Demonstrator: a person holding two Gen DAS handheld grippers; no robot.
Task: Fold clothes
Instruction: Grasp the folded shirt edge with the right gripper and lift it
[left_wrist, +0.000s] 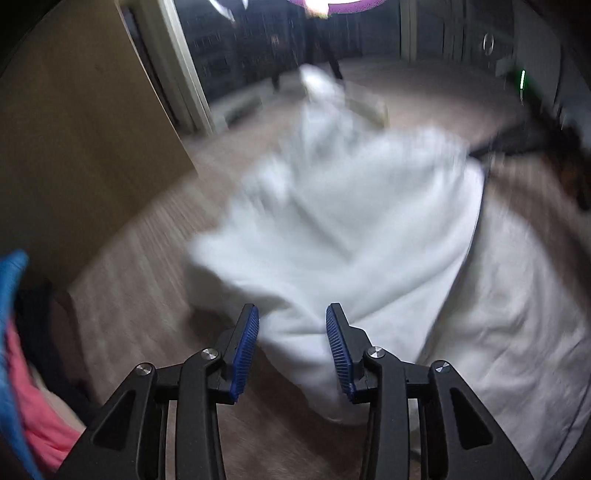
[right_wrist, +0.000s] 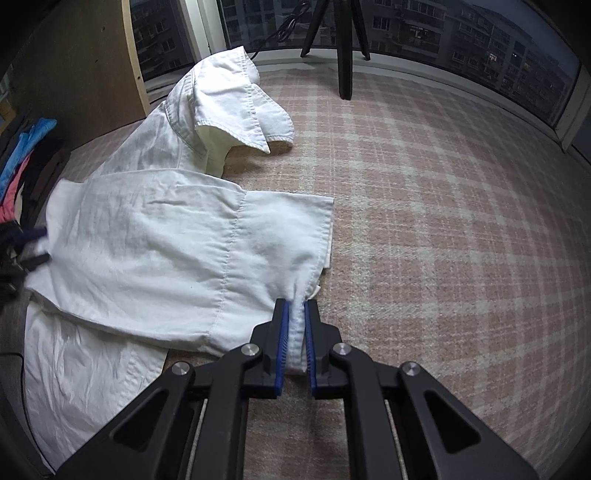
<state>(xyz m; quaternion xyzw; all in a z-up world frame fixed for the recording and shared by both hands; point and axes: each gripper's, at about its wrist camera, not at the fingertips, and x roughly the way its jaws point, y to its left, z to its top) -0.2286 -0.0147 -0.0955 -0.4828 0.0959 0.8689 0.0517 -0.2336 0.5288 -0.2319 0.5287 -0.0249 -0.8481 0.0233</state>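
Checked carpet (right_wrist: 424, 192) runs out to dark windows (right_wrist: 461, 33). Nearest, the right gripper (right_wrist: 294, 306) pinches a fold of the white shirt's (right_wrist: 155, 236) hem, pads pressed onto it. The left gripper (left_wrist: 292, 317) holds a thick bunch of the same shirt, blurred, between half-spread pads. Farther off, the collar (right_wrist: 236, 107) stands raised near tripod legs (right_wrist: 343, 48). Coloured clothes (right_wrist: 22, 155) lie at left.

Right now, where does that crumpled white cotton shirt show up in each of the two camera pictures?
Left wrist view: the white cotton shirt fills the middle, blurred, running down between the left gripper.
Right wrist view: it lies left of centre on the pink checked carpet, its edge pinched in the right gripper.
Shared landmark: the black tripod by the window, faint at top centre of the left view.
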